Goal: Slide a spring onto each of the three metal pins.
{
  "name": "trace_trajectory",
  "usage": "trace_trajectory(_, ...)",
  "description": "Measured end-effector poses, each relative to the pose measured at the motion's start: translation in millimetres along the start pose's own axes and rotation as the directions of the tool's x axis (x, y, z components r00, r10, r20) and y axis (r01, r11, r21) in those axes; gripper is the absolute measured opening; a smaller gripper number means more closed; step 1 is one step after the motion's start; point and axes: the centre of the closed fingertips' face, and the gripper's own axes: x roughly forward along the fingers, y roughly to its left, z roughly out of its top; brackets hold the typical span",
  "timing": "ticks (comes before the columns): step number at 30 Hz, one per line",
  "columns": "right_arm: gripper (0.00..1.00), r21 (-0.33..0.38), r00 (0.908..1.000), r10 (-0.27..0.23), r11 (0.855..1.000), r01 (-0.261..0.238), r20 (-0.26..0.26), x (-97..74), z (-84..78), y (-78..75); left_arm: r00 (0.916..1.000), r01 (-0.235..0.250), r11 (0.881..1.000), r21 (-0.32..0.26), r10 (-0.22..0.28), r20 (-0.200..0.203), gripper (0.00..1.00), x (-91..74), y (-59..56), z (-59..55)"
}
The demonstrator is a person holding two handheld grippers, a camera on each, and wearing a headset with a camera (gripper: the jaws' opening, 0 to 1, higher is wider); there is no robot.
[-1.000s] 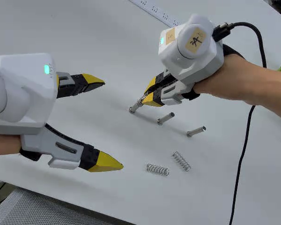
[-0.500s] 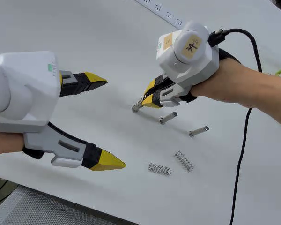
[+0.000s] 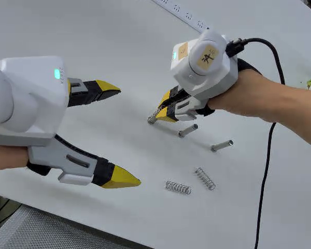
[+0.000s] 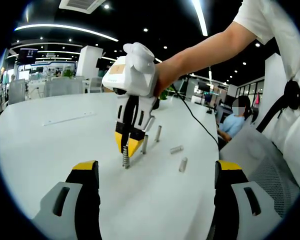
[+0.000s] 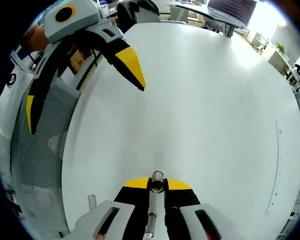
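My right gripper [image 3: 165, 112] is shut on a spring [image 3: 156, 114] that sits around the leftmost metal pin [image 3: 152, 120]. In the right gripper view the spring [image 5: 157, 180] shows between the yellow tips, with the pin [image 5: 150, 216] running below it. Two bare pins [image 3: 187, 129] [image 3: 221, 145] stand to the right. Two loose springs [image 3: 177, 187] [image 3: 205, 178] lie nearer the front. My left gripper [image 3: 122, 136] hangs open and holds nothing, to the left of the pins. The left gripper view shows the right gripper [image 4: 128, 146] over the spring [image 4: 125, 160].
A black cable [image 3: 269, 140] trails from the right gripper across the white table [image 3: 93, 31]. A white strip with holes [image 3: 182, 13] lies at the far edge. The table's front edge [image 3: 67, 220] runs just below the left gripper.
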Motion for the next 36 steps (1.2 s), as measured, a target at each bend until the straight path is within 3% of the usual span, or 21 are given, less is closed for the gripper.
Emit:
trace_trajectory(9,0.07,-0.009,1.0,0.0,1.0,0.0,-0.008,8.3,-3.6,0.7,1.0,0.0,1.0,-0.001,0.0,0.0,0.95,-0.2,0.4,-0.8)
trace_trajectory(36,0.1,-0.002,1.0,0.0,1.0,0.0,-0.005,8.2,-2.1,3.4,1.0,0.0,1.0,-0.006,0.0,-0.001,0.95,-0.9,-0.3,-1.4)
